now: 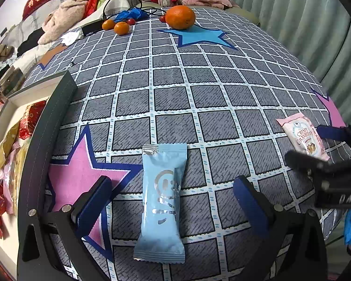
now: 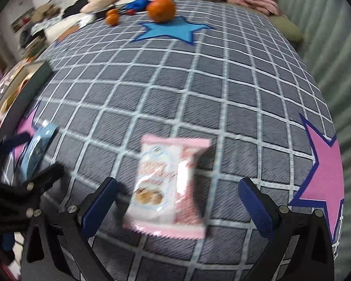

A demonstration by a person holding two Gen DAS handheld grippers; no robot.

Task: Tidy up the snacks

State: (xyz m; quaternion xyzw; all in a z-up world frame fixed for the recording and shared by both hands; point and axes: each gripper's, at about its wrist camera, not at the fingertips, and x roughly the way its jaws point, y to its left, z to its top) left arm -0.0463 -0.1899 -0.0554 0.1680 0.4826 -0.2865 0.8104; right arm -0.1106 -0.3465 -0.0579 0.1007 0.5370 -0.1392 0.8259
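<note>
A light blue snack packet lies flat on the checked cloth, straight between the wide-apart fingers of my left gripper, which is open and does not touch it. A pink cranberry snack packet lies between the spread fingers of my right gripper, also open and clear of it. In the left wrist view the pink packet sits at the right with the right gripper over it. The blue packet shows at the left of the blurred right wrist view. A white box at the left holds several wrapped snacks.
A large orange, two small oranges and red cherries sit at the far edge of the cloth-covered table. Clothes, a red cushion and cables pile up behind. A curtain hangs at the right. The table edge drops off at the right.
</note>
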